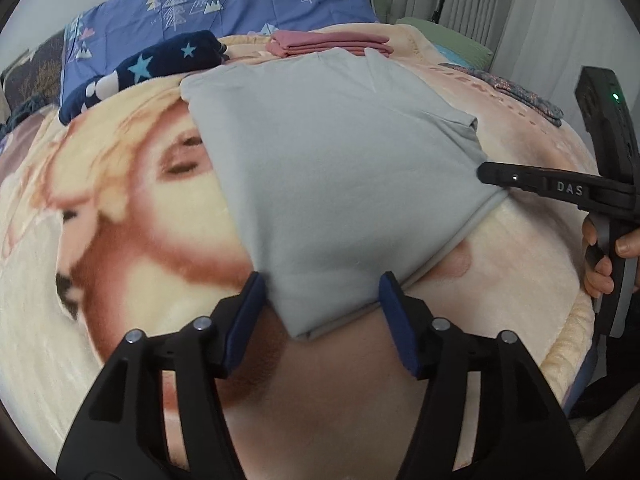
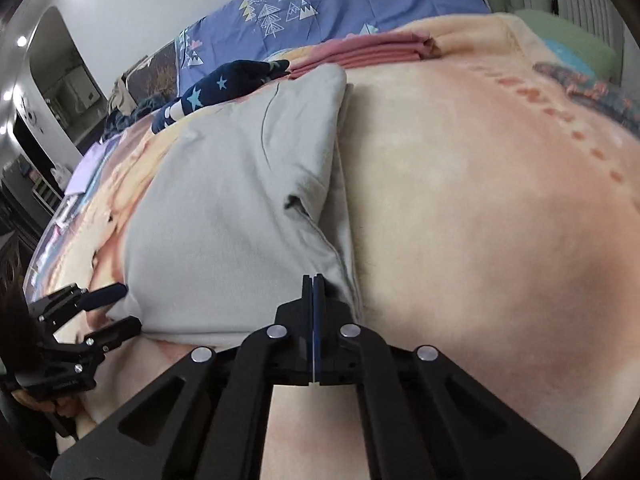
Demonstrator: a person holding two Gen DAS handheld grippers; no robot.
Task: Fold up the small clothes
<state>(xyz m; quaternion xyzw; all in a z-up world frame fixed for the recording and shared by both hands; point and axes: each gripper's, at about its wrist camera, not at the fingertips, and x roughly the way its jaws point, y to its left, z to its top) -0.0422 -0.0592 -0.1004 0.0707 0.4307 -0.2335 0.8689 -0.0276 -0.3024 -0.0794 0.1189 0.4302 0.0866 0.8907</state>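
Fingers of the left gripper (image 1: 322, 320) stand spread around the near corner of the grey garment (image 1: 328, 184), not pinching it. Those of the right gripper (image 2: 313, 292) are pressed together at the garment's right edge; whether cloth is caught between them I cannot tell. The garment lies part-folded on the bed's printed blanket (image 1: 120, 240), one sleeve turned over on top.

If the right side lifts while the left corner lies loose, I'd expect the layers to slide and the fold to go crooked, and the plush blanket may drag the underside.

Beyond lie a star-patterned navy garment (image 1: 160, 68), a folded pink pile (image 1: 320, 42) and a blue tree-print sheet (image 1: 224, 0), close enough that a far fold could land on them.
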